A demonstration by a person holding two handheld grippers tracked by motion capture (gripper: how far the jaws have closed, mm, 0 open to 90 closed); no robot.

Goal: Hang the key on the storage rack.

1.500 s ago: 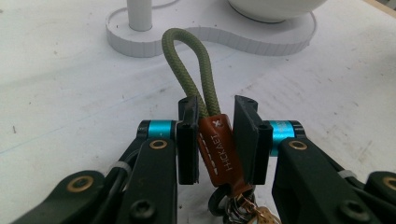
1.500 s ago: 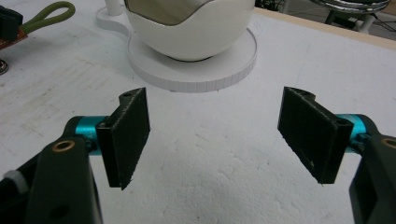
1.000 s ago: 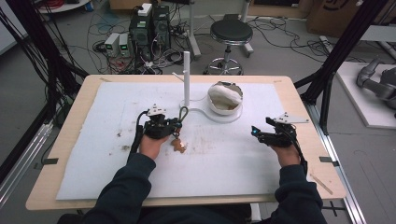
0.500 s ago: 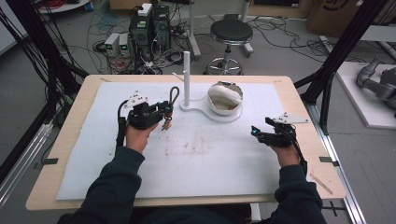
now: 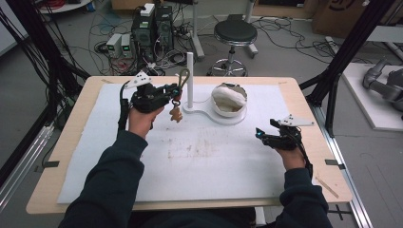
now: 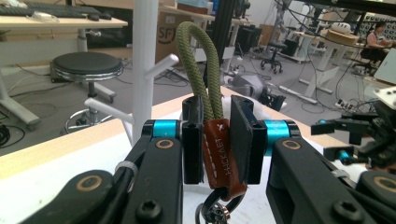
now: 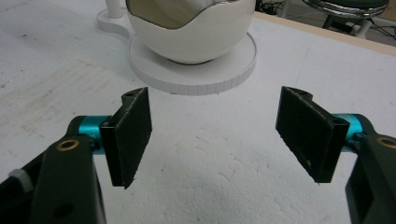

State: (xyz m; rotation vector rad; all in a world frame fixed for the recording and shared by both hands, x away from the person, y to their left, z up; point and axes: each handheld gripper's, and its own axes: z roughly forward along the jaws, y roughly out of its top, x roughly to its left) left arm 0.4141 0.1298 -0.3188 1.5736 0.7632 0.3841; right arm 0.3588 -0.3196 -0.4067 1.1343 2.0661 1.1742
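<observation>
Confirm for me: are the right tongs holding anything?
No, the right tongs stand wide open over the bare white mat.

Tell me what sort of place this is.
Probably a robotics lab: stacked computer boxes with tangled cables on the grey floor, a grey robot arm lying beside the wooden table, and desks behind.

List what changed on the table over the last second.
The left tongs, shut on the keychain, lifted it off the white mat and carried it up toward the white peg stand. The right tongs stayed open in place; the bowl did not move.
</observation>
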